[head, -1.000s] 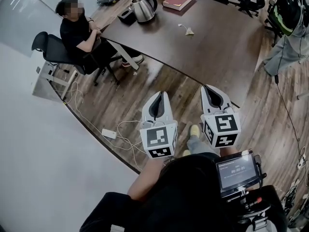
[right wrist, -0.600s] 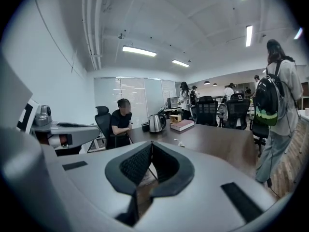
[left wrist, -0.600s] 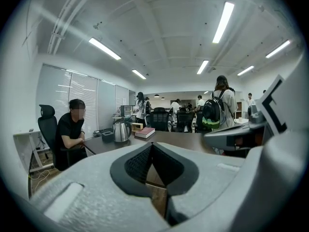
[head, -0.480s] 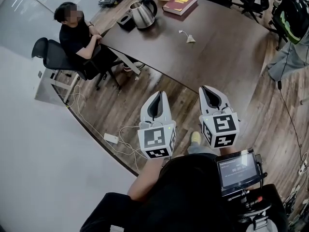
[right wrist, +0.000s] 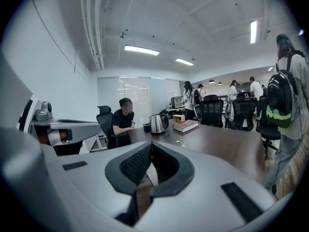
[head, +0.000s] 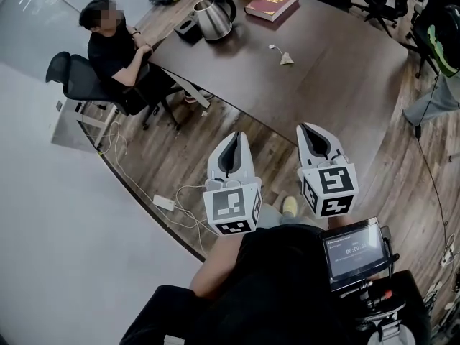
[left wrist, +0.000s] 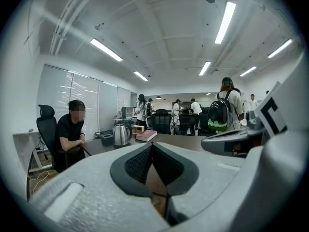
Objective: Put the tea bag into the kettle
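Left gripper [head: 235,136], lower centre: grey moulded shell, ribbed black pads, jaws clenched tip to tip, empty. Right gripper [head: 308,129]: the same, shut on nothing. Both are over plank floor, short of the curved near edge of the table [head: 338,92].

Tea bag [head: 286,58]: small pale pyramid with string, upper centre, on bare dark tabletop.

Kettle [head: 213,13]: rounded steel with a black handle, top of frame, well apart from the tea bag. A red book [head: 272,1] lies near.
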A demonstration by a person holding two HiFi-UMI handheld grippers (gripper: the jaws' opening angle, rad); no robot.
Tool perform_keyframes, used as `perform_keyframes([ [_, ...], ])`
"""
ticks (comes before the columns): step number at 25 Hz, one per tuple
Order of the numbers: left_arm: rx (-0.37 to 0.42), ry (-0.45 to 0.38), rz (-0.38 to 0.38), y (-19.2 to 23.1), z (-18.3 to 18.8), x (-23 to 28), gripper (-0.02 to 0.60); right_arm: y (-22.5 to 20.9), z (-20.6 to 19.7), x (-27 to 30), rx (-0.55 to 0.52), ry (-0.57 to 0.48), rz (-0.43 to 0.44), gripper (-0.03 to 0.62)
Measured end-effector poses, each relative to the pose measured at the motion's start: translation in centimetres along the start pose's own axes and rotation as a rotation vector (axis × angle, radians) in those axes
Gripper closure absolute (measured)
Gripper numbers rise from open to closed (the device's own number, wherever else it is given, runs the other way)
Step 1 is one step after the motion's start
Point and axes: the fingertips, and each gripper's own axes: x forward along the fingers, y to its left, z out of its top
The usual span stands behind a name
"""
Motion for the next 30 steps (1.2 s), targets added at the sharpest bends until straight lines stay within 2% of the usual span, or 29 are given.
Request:
perform_keyframes([
  [4, 0.004, -0.001, 0.011, 0.3, -0.1, -0.4, 0.575, 1.0, 0.0, 0.1, -0.017, -0.005, 0.023, 0.588],
  [9, 0.048, -0.005, 0.007, -0.2, 0.4, -0.6, 0.576, 0.7, -0.1, 0.1, 0.005, -0.010, 0.025, 0.588],
  [19, 0.049, 0.017, -0.052, -1.4, -0.2, 1.2, 0.575, -0.2, -1.0, 0.6, 0.027, 0.010, 0.010, 0.588],
  [30, 0.064, 0.033, -0.087, 0.9, -0.1, 2.8, 0.575, 0.1, -0.9, 2.9, 0.049, 0.033, -0.031, 0.588],
])
